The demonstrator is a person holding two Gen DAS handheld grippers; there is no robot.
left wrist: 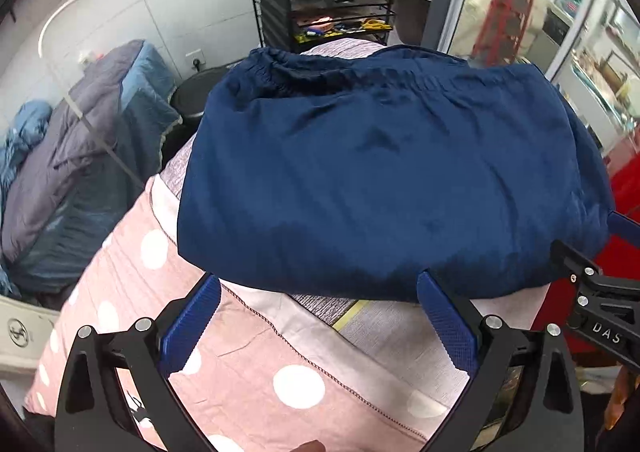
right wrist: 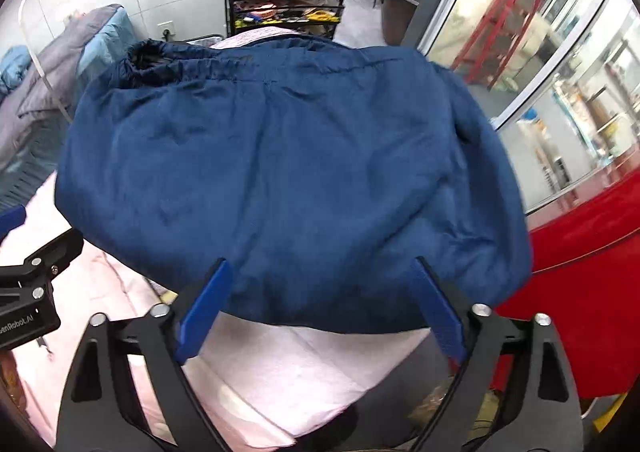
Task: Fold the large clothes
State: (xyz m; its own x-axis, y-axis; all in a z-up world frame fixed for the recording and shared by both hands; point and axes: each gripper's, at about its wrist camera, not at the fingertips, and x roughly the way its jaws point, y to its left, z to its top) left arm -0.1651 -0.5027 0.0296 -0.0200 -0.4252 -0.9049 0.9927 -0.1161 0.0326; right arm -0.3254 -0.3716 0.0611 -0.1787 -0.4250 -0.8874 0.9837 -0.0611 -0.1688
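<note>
A folded navy-blue garment (left wrist: 380,172) with an elastic waistband at its far left lies on a bed with a pink polka-dot cover (left wrist: 248,364). It also shows in the right wrist view (right wrist: 288,180). My left gripper (left wrist: 320,292) is open and empty, its blue fingertips at the garment's near edge. My right gripper (right wrist: 320,276) is open and empty too, its fingertips at the same near edge, further right. The right gripper's body shows at the right of the left wrist view (left wrist: 600,292).
A black wire rack (left wrist: 320,8) with bottles stands beyond the bed. Grey and blue bedding (left wrist: 80,156) is piled at the left. A red surface (right wrist: 580,284) and glass doors (right wrist: 540,52) lie to the right. A plant pot (left wrist: 412,8) stands by the rack.
</note>
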